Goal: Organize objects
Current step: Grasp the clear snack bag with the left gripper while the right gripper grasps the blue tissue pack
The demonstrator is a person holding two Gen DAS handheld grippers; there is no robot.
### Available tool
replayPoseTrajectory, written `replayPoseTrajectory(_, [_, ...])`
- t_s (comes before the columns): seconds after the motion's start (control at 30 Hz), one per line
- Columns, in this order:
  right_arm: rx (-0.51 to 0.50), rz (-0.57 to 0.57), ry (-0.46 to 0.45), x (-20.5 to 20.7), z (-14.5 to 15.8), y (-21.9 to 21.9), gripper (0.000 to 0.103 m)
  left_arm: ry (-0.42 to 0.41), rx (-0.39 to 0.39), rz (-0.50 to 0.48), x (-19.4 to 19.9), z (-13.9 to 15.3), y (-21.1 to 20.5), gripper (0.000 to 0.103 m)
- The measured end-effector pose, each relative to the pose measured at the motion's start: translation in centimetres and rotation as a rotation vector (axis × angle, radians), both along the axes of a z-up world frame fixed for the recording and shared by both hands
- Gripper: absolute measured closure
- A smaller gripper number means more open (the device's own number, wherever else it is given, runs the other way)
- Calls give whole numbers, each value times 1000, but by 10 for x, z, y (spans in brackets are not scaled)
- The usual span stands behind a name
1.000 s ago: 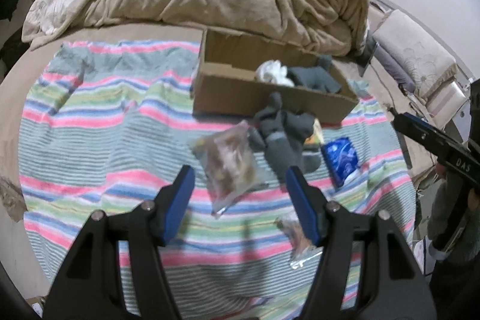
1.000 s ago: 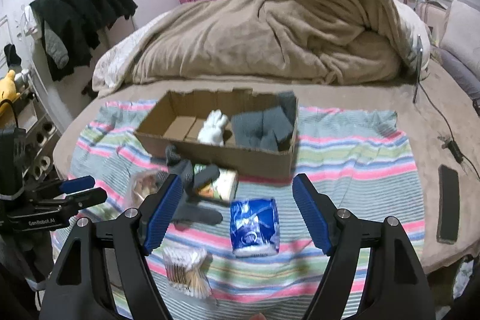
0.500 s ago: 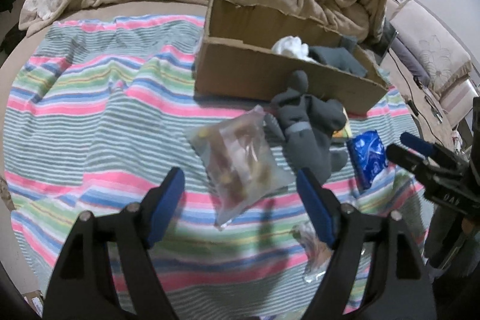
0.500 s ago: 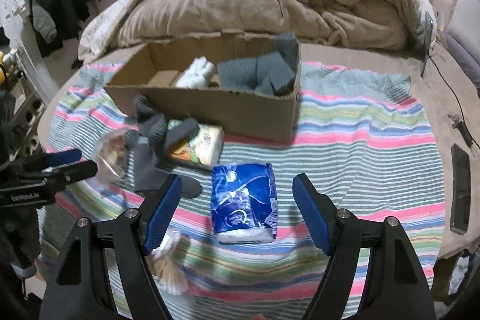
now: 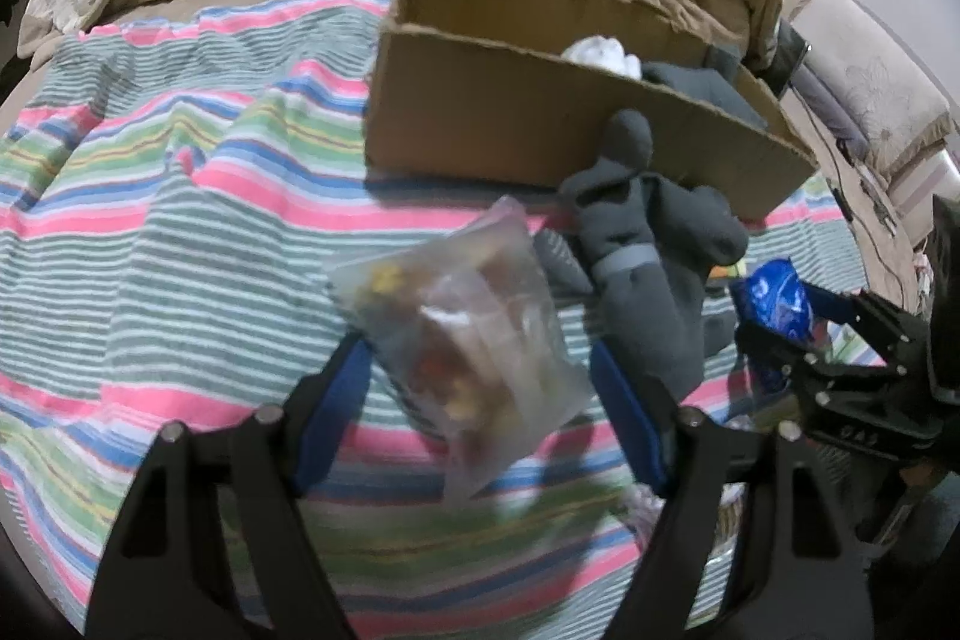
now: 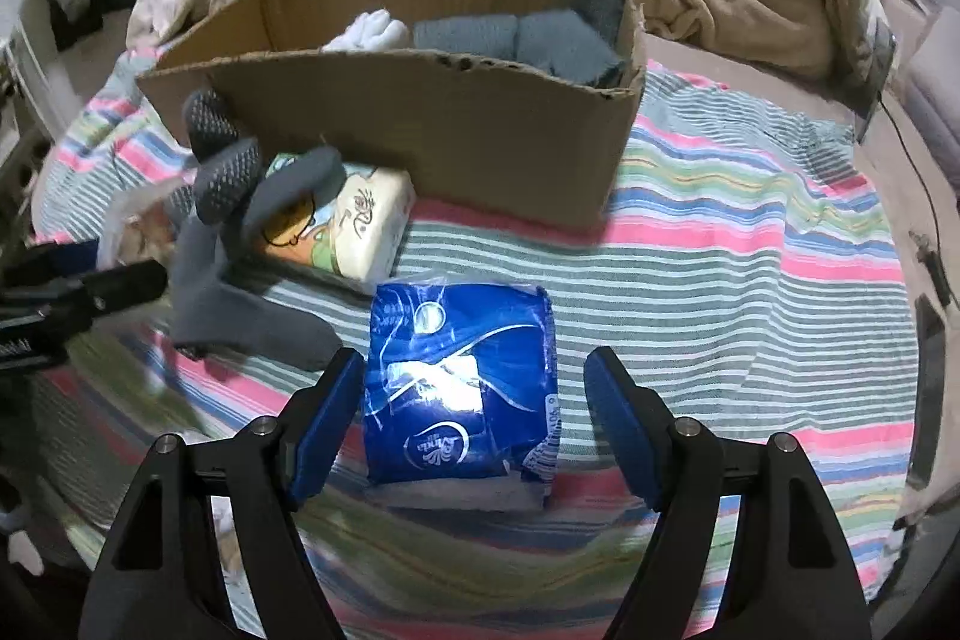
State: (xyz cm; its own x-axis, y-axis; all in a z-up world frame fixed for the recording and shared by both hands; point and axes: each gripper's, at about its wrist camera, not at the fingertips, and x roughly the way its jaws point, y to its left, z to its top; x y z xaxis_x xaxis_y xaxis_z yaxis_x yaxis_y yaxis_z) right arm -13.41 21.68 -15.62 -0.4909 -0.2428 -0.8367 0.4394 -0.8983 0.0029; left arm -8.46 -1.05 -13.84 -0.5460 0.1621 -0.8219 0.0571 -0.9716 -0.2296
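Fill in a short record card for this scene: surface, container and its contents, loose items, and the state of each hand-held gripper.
surface: striped blanket on a bed
container: cardboard box, open top
box contents: white cloth, grey socks
loose items: blue packet, tissue pack, grey socks outside box, clear bag
left hand-held gripper: open, fingers either side of the clear bag
right hand-held gripper: open, fingers either side of the blue packet

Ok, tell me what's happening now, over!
Left gripper open around clear snack bag. Right gripper open around blue tissue pack. Gray socks lie between them, cardboard box behind.
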Motion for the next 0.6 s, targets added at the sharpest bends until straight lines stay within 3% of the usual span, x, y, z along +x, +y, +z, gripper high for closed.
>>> replayPoseTrajectory(0.07, [-4,-1,0,0,1,2,46,13,-1,11,1,1,-2,41])
replayPoseTrajectory(0.1, [-5,-2,1,1,3,4,48,22,5,16,2,2,-4,43])
replayPoseTrajectory(0.23, [-15,5,6,6,10,6,51,37,13,2,5,7,-2,57])
replayPoseTrajectory(0.6, [-115,18,30,20,45,11,51,91,39,-14,26,32,-4,61])
